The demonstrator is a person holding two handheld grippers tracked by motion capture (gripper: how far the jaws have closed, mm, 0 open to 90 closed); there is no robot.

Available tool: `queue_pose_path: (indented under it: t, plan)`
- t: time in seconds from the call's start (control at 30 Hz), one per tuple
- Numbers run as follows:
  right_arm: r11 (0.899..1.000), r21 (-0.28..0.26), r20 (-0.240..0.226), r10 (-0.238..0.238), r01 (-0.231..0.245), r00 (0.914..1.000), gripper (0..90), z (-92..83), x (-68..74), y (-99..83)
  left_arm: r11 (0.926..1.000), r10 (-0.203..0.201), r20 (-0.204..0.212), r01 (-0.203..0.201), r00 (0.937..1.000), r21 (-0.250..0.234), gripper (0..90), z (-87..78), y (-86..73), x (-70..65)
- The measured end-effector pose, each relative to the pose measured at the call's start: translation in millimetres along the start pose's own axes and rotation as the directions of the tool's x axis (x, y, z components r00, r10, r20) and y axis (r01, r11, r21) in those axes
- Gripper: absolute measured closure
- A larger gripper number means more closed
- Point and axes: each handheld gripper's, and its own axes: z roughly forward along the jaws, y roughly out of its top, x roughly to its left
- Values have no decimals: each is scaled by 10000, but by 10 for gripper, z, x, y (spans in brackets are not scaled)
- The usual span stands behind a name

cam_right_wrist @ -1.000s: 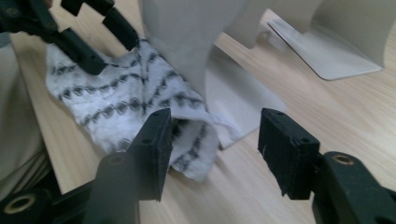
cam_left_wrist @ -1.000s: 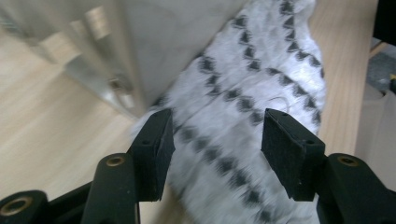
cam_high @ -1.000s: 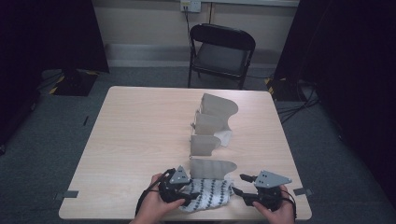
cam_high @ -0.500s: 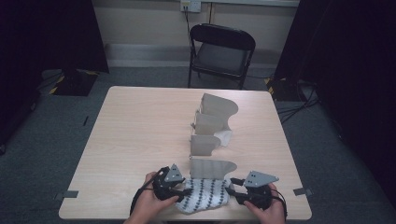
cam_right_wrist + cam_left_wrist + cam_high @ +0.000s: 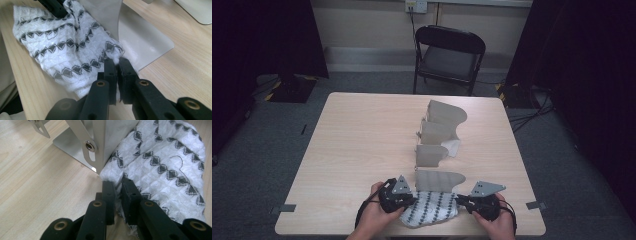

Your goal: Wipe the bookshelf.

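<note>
Cloth: the white cloth (image 5: pixel 430 209) with dark diamonds lies at the table's near edge, at six o'clock from the row of metal stands, so I can take both ends at once.
Left claw (image 5: pixel 118 185): my jaws have just been closing and now pinch the cloth's edge beside the nearest stand (image 5: pixel 100 142).
Right claw (image 5: pixel 117 65): its jaws have also just been closing; they are clenched on the cloth's opposite edge, at three o'clock from the left claw.
Why: I judge a grip at each end lets me lift the cloth taut and hang it over a stand.
Table (image 5: pixel 362 135): bare wood at nine o'clock.
</note>
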Motion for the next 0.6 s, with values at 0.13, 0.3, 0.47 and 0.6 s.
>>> queue_pose_path:
  t: [0.13, 0.3, 0.47, 0.6]
  plan:
    - [9993, -379, 163, -25, 31, 9999, 654, -57, 32, -3, 9998, 64, -60, -65, 10000, -171, 712, -25, -7, 24]
    - [9892, -1308, -13, -670, 662, 9978, 565, -226, 176, 55, 9983, -230, -270, 215, 9994, -551, 481, -128, -6, 121]
    - [9930, -877, -510, -836, 789, 9952, 500, -21, 238, 87, 9979, -319, -624, 283, 9975, -576, 365, -200, -16, 222]
    - [9945, -329, -530, -1014, 997, 9934, 455, 160, 267, 80, 9986, -262, -874, 220, 9958, -484, 307, -239, -26, 293]
